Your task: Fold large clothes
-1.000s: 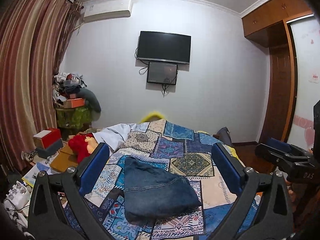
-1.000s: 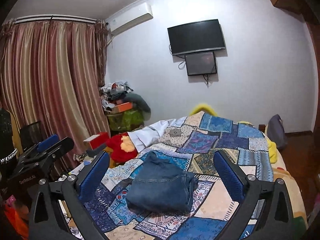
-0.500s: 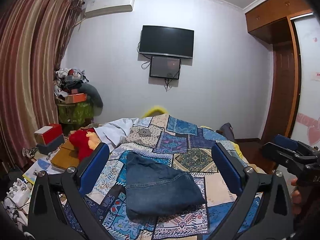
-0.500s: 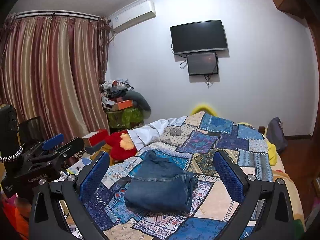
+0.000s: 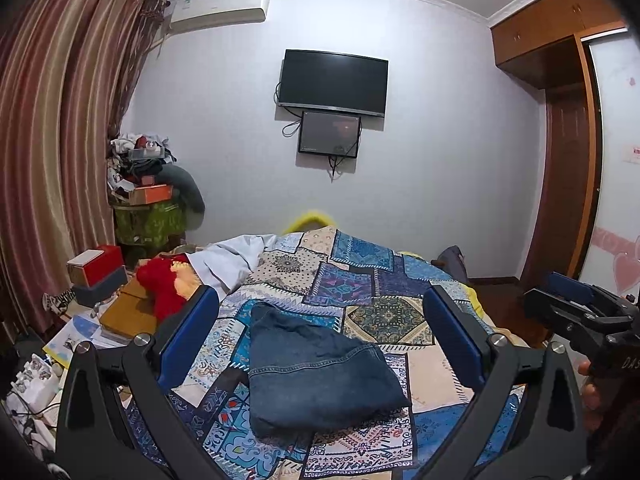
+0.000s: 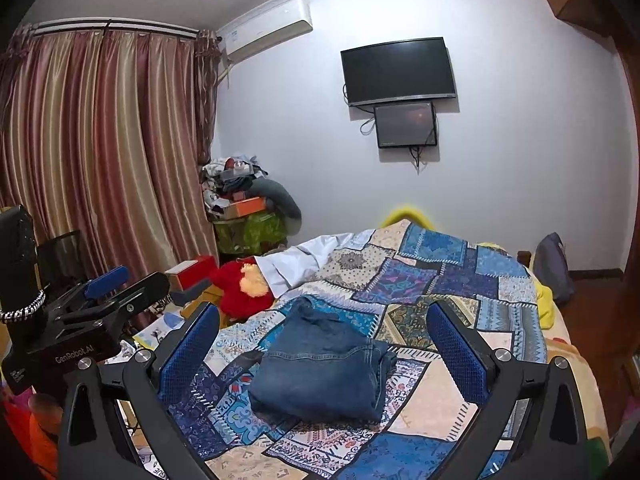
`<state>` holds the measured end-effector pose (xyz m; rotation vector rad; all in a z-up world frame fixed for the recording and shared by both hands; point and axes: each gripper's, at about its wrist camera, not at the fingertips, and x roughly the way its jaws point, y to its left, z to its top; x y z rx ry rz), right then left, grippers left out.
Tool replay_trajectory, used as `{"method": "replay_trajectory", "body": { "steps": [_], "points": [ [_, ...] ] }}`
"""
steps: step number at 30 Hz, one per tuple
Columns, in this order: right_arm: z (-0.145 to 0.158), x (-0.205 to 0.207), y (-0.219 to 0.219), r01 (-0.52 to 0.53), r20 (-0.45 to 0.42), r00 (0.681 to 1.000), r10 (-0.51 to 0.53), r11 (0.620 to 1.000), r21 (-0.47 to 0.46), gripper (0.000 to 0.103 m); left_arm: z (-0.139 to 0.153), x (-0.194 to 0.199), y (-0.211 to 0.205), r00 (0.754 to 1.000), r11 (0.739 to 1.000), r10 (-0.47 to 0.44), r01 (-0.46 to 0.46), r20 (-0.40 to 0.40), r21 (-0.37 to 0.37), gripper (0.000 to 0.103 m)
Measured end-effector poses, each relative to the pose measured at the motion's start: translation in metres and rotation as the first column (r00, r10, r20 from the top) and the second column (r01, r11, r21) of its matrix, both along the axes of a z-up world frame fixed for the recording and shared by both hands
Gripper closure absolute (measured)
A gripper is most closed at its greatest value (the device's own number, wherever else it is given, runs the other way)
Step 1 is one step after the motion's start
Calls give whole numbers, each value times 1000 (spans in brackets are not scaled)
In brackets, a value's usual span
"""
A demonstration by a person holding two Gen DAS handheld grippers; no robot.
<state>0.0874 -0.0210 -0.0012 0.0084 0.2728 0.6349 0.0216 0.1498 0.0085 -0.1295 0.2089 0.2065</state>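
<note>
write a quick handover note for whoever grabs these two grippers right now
Left gripper: open, holding nothing, held above the bed.
Right gripper: open, holding nothing, held alongside it.
The jeans lie folded into a compact stack on the patchwork quilt, with neither gripper touching them.
Done: the jeans look fully folded.
Left: possibly a white garment lying crumpled near the far left of the quilt beside a red plush toy; it looks unfolded. Whether it belongs to the job is unclear.

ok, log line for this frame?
state: jeans folded on quilt | left gripper: open, empty | right gripper: open, empty | contact: none
</note>
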Motion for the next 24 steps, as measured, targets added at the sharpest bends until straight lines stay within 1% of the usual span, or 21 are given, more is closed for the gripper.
{"method": "replay_trajectory", "body": {
  "steps": [17, 24],
  "points": [
    [-6, 2, -4, 3, -2, 1000, -3, 1000, 0, 0, -1, 4, 0, 999, 999, -39, 39, -12, 17, 0],
    [-7, 4, -6, 10, -5, 1000, -10, 1000, 3, 0, -1, 4, 2, 998, 998, -66, 66, -20, 6, 0]
  ]
}}
